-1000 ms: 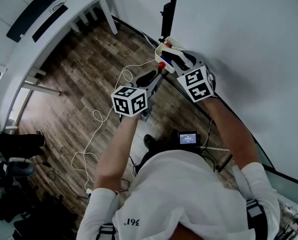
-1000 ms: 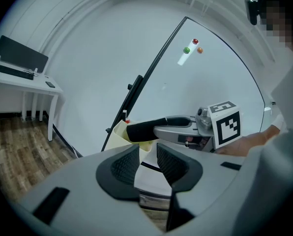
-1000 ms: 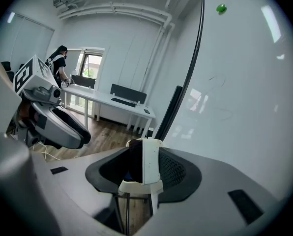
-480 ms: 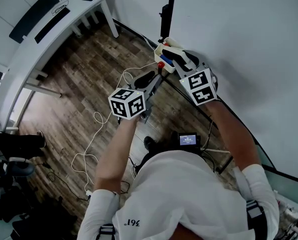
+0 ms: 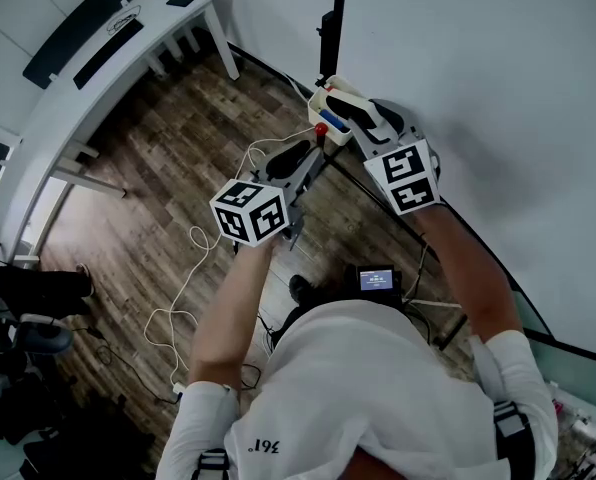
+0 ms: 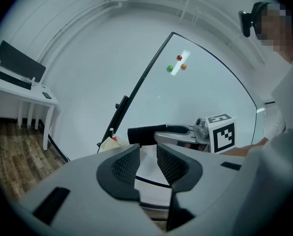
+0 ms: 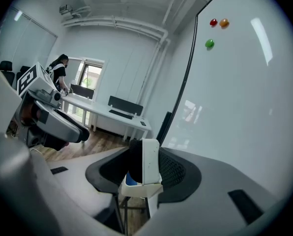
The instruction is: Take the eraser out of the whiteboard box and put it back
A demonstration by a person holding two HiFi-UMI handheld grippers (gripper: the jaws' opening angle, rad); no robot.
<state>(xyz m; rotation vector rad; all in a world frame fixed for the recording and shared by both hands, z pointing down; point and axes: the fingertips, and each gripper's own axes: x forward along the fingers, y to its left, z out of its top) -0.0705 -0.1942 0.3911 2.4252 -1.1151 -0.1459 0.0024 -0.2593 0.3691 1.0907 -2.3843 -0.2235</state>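
Note:
My right gripper [image 7: 145,167] is shut on the eraser [image 7: 148,162], a white block with black felt that stands upright between the jaws. Just under it sits the white whiteboard box [image 7: 135,190], with something blue inside. In the head view the box [image 5: 323,111] hangs at the whiteboard's lower edge with a red marker cap [image 5: 322,128] in it, and the right gripper [image 5: 350,106] is right above it. My left gripper [image 6: 147,163] is open with nothing between its jaws. It hovers to the left of the box [image 6: 107,144], beside the right gripper [image 6: 154,133].
The whiteboard [image 5: 498,98] fills the right side and carries red, orange and green magnets [image 6: 179,58]. Its black stand post [image 5: 336,8] rises behind the box. A white cable [image 5: 193,238] trails over the wooden floor. A white desk [image 5: 108,58] stands at the far left.
Both grippers have risen a little toward the head camera. The right one keeps its hold on the eraser, and the left one stays open.

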